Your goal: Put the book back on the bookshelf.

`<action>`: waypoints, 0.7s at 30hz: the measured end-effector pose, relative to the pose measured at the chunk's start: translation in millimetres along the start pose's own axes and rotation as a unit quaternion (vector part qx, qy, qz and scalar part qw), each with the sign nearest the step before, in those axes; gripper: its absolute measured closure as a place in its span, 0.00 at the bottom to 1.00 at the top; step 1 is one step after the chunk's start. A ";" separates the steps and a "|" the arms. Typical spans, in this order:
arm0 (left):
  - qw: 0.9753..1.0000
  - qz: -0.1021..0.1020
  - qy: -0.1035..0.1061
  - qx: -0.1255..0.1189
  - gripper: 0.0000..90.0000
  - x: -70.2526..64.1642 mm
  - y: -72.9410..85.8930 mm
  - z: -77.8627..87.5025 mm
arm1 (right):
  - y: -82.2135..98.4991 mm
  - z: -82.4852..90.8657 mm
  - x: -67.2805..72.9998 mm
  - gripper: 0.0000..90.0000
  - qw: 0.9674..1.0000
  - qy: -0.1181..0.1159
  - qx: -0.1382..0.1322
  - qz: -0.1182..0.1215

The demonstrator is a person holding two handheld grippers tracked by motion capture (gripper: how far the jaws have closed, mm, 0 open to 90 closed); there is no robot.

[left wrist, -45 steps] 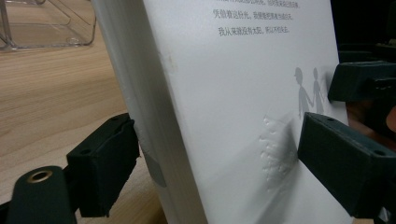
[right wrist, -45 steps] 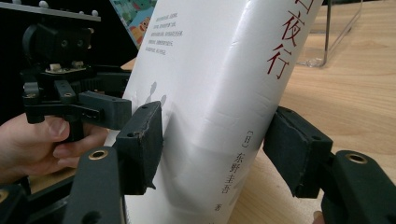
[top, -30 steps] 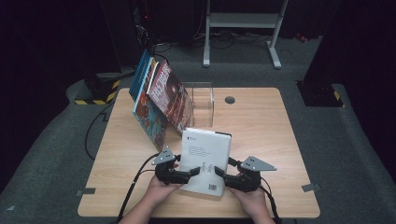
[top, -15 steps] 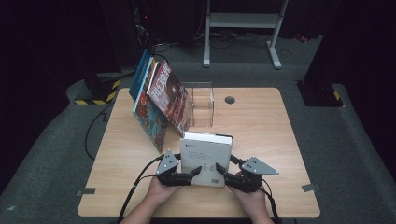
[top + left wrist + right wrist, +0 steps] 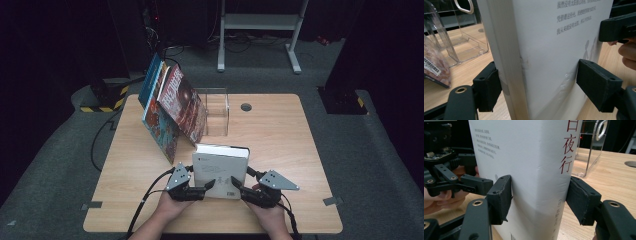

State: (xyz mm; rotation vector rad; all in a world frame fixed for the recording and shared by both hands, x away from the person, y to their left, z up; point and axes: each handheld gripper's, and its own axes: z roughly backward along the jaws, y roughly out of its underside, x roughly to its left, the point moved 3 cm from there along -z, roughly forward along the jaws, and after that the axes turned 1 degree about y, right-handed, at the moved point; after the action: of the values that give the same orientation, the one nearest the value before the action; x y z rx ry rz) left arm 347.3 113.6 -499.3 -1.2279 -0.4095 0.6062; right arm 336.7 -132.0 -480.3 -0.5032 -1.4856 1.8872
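Book (image 5: 220,167) stands upright, clamped between left gripper (image 5: 209,186) and right gripper (image 5: 236,186).

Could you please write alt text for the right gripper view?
A white book stands on end on the table, clamped at its spine between the right gripper's black fingers. The left gripper holds its far edge; a clear holder stands behind.

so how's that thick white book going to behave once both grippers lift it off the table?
The white book looks thick, so probably heavy for its size. Its cover seems smooth, so it may slip between the pads. The left gripper straddles the page edge, where the block could flex or fan; the right gripper sits on the stiffer spine.
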 end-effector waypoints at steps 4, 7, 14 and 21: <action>1.000 -0.002 0.001 -0.002 0.27 -2.7 0.9 4.0 | 1.0 2.5 1.3 0.41 1.000 -0.005 -0.005 0.005; 1.000 -0.003 0.004 -0.007 0.27 -3.0 0.9 6.7 | 0.8 3.9 1.2 0.37 1.000 -0.010 -0.014 0.003; 1.000 0.004 0.003 -0.023 0.24 -0.8 -1.2 13.2 | 2.0 1.7 -0.3 0.28 0.999 -0.024 -0.026 -0.003; 1.000 0.018 0.002 -0.008 0.19 3.7 2.4 13.5 | 2.1 -2.5 -3.7 0.24 0.999 -0.038 -0.006 -0.017</action>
State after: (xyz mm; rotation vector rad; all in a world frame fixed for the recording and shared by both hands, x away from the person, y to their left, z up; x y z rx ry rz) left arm 341.6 126.6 -497.8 -1.2544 -0.3896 0.6315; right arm 340.4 -133.2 -483.4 -0.4133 -1.5445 1.8903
